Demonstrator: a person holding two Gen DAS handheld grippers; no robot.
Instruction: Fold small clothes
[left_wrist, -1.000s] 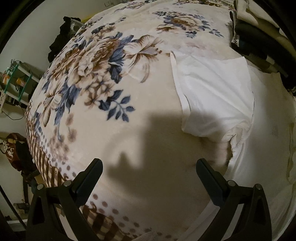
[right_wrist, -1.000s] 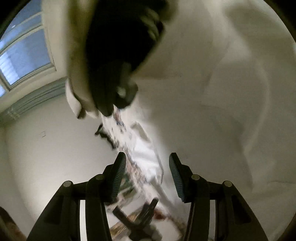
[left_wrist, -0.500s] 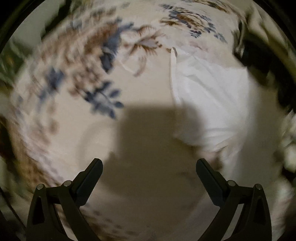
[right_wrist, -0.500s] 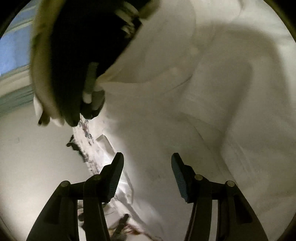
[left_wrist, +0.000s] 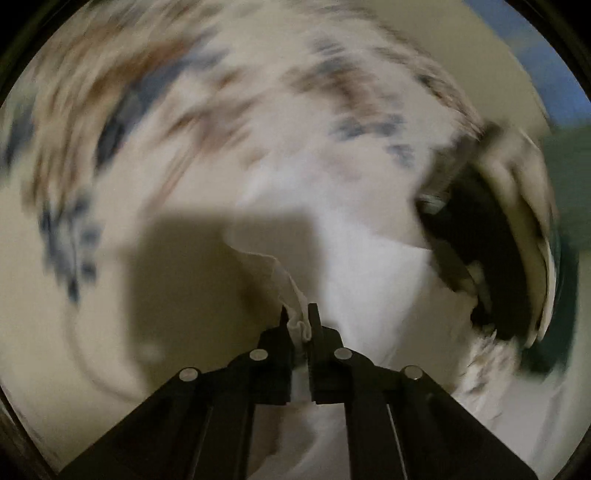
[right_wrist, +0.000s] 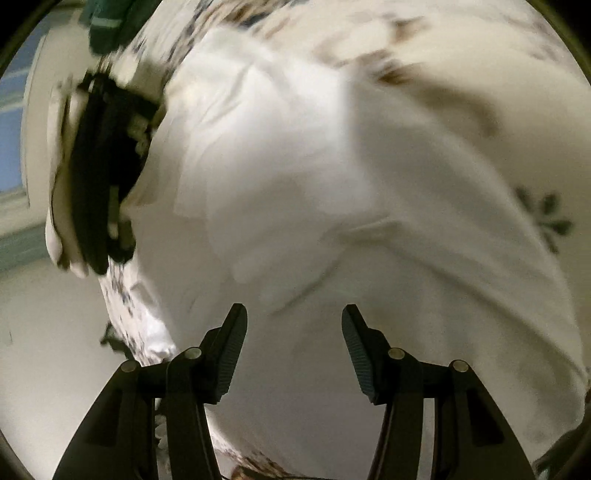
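A white garment (left_wrist: 373, 266) lies on a cream floral blanket (left_wrist: 122, 122); the left wrist view is blurred by motion. My left gripper (left_wrist: 298, 314) is shut on a bunched edge of the white garment. In the right wrist view the same white garment (right_wrist: 332, 177) fills the middle. My right gripper (right_wrist: 293, 325) is open and empty, hovering over the white cloth without touching it.
A pile of dark and cream clothes (left_wrist: 491, 236) sits at the right of the garment; it also shows in the right wrist view (right_wrist: 99, 162) at the left. The floral blanket (right_wrist: 480, 74) spreads beyond. A pale wall and a window (right_wrist: 14, 122) lie at the left.
My left gripper has swung right onto the garment's edge and closed on it. My right gripper has tipped down from the wall toward the white cloth, staying open.
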